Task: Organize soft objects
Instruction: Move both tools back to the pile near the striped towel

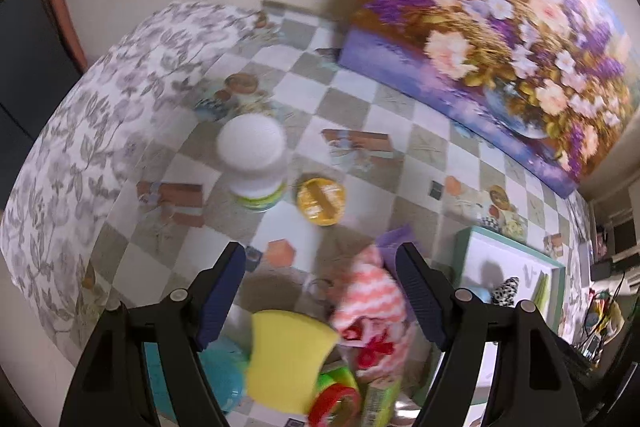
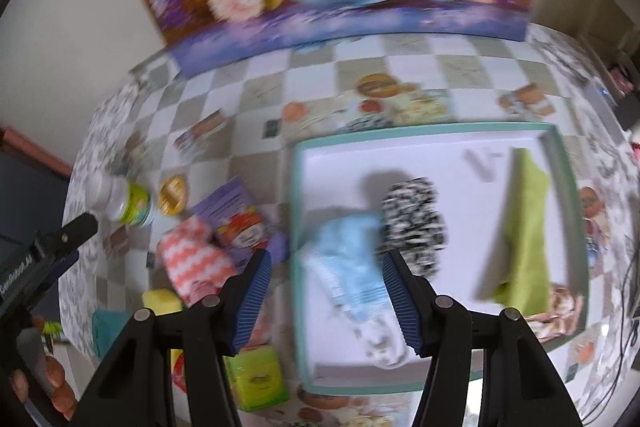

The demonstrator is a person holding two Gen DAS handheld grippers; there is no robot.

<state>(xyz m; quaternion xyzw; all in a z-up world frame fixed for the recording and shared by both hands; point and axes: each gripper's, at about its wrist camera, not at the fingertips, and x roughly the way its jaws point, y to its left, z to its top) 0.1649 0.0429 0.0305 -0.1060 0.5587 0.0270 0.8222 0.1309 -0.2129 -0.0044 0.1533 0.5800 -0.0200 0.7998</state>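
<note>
One tray (image 2: 298, 211) holds three soft items: one blue sock (image 2: 352, 267), one speckled sock (image 2: 414, 223), one green cloth (image 2: 524, 227).

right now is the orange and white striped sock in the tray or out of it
Out. The striped sock lies on the checked tablecloth, left of the tray's teal rim, beside a purple booklet.

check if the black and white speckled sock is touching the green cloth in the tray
Apart. The right wrist view shows bare white tray floor between the black and white speckled sock and the green cloth.
</note>
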